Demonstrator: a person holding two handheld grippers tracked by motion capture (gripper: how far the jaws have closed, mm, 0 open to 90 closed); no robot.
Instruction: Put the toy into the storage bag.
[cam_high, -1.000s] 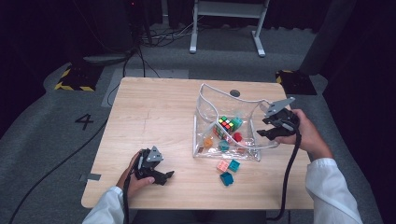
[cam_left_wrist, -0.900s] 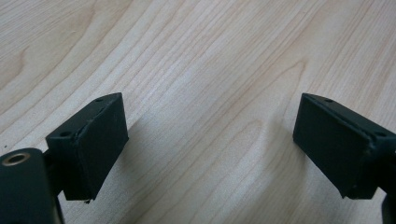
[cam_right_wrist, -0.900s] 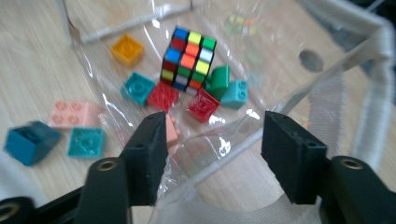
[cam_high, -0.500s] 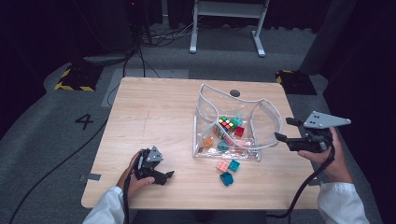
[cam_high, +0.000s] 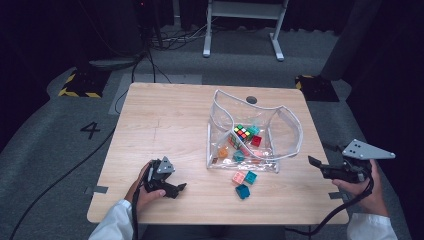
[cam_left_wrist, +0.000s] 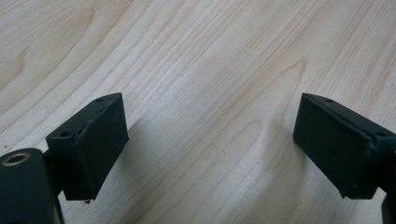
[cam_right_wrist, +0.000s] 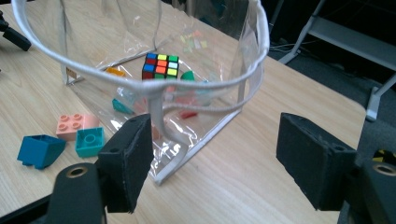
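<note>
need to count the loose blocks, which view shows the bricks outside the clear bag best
The right gripper view: the pink brick, the teal brick and the darker blue brick lie close and sharp beside the clear bag. The high view shows them small, just in front of the bag. The left gripper view looks at bare table.

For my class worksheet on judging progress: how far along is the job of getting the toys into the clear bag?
Done: the puzzle cube and several small pieces lie inside the clear bag. In hand: nothing; the right gripper is open beside the bag, and the left gripper rests open on the table. Left: the pink brick and two teal bricks lie outside.
</note>
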